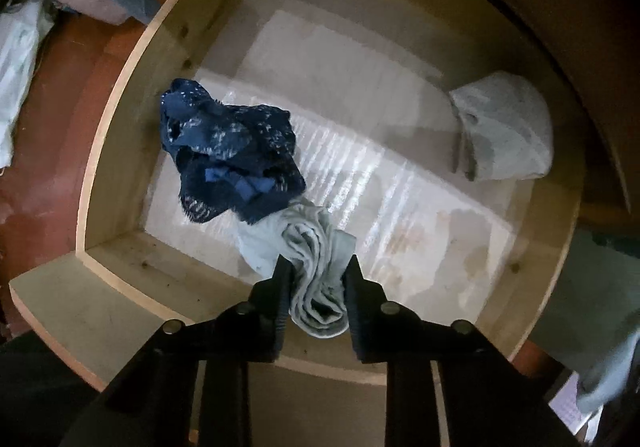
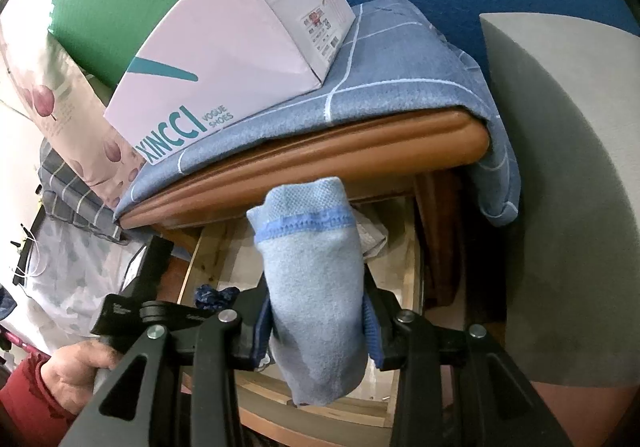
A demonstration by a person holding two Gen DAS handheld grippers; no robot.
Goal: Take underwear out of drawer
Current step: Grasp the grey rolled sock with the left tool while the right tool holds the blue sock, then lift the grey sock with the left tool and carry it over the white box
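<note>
Left gripper (image 1: 318,267) pinches pale bunched underwear (image 1: 316,267) in the drawer (image 1: 120,135); right gripper (image 2: 316,295) clamps light-blue underwear (image 2: 316,287).

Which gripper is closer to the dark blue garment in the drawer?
Left. The left gripper grips a pale garment lying right beside the dark blue garment. The right gripper holds a light blue garment above the drawer.

The drawer (image 1: 120,151) is raw pale wood, matt and a bit rough, with a glossy, streaky liner sheet (image 1: 360,175) on its floor. The navy underwear (image 1: 228,151) looks like lacy, speckled cloth; the grey piece (image 1: 316,271) is soft ribbed knit. The light blue cloth (image 2: 316,287) is fuzzy with a mesh-textured band. The shoebox (image 2: 224,55) is smooth matt cardboard, and the cabinet top edge (image 2: 320,159) is shiny varnished wood.
</note>
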